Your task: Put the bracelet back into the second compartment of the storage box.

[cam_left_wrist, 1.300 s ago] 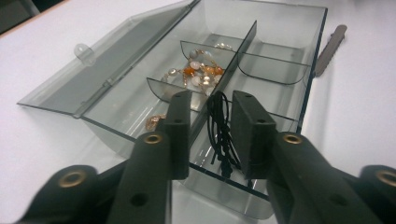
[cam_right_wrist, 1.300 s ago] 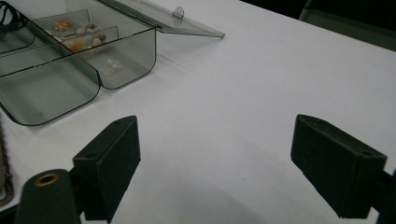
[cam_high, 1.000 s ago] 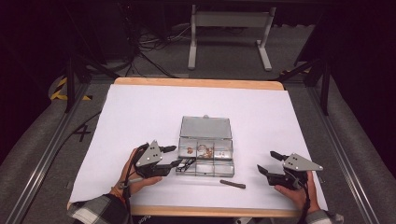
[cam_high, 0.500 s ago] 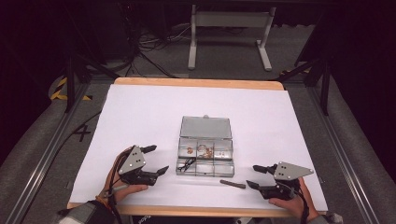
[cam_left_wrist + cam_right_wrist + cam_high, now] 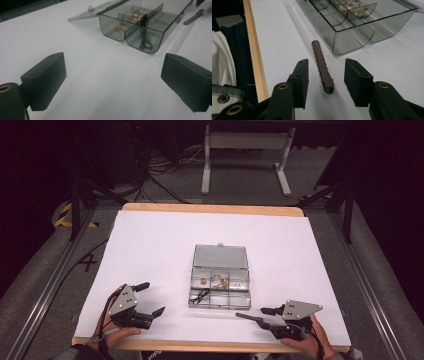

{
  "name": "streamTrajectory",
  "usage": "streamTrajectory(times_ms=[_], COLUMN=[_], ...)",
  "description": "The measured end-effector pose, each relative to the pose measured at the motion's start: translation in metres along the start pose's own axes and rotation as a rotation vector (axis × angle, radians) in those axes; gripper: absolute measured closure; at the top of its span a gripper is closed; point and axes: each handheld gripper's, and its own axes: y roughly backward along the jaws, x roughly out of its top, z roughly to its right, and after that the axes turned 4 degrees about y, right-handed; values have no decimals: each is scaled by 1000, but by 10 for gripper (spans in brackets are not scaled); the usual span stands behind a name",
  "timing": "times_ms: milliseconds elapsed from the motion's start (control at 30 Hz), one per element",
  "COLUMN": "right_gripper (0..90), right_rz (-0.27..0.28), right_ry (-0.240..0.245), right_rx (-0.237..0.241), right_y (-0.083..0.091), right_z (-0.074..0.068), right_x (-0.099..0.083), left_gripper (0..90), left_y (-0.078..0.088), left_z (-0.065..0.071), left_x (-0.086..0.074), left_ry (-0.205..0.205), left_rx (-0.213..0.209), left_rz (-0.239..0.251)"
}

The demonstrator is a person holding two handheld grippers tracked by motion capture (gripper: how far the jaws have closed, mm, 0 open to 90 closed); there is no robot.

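Brown ridged hair clip (image 5: 322, 65) lies flat on the white counter (image 5: 150, 250), near its front edge, between the pads of the right tongs (image 5: 326, 82), which have just been closing but don't yet press on it. From the high view the clip (image 5: 247, 316) sits just off the clear box (image 5: 220, 284) at about 5 o'clock, apart from its front wall. To pick it up well, I'd judge the right tongs should drop low, stay centred on the clip's length and close across its narrow width so it won't pivot or skid toward the box. The left tongs (image 5: 152, 300), at the box's 8 o'clock, are spread wide with nothing between them, having just been opening. The left gripper view shows a black hair tie (image 5: 144, 35) draped over a divider; the right gripper view reveals the clip's ridges.
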Motion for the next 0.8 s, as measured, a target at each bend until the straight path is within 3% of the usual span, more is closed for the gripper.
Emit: streamTrajectory(times_ms=[100, 133, 500, 800], right_gripper=[602, 619, 780, 822], right_rz=[-10, -19, -87, -71], right_ry=[5, 8, 23, 27], right_rx=[6, 4, 5, 18], right_y=[-2, -3, -10, -8], right_z=[-1, -1, -3, -2], right_x=[0, 0, 0, 1], left_gripper=[67, 67, 72, 75], left_y=[2, 2, 1, 0], left_z=[-3, -3, -3, -3], left_x=[-1, -1, -1, -1], left_ry=[3, 23, 41, 38], left_rx=[1, -5, 0, 4], left_rz=[13, 17, 4, 2])
